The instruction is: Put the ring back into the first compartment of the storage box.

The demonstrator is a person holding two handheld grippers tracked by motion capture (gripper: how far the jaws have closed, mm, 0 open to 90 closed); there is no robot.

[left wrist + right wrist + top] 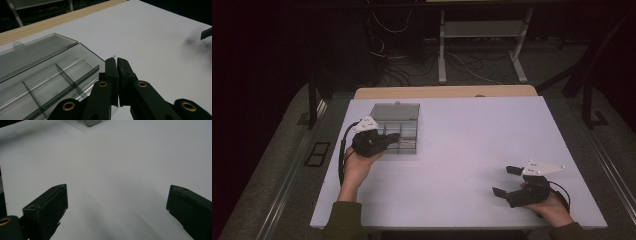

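- The table [472, 150] has a white top; a strip of pale wood [447, 92] shows along its far edge.
- A clear plastic box [397, 132] lies on the top near the far left corner, well inside the left edge.
- Its lid [395, 111] is swung open and lies flat toward the far edge.
- Thin walls split the box into compartments [50, 82]; whether anything lies in them cannot be told.
- The rest of the white top, from the middle to the right edge and the near edge, is bare.
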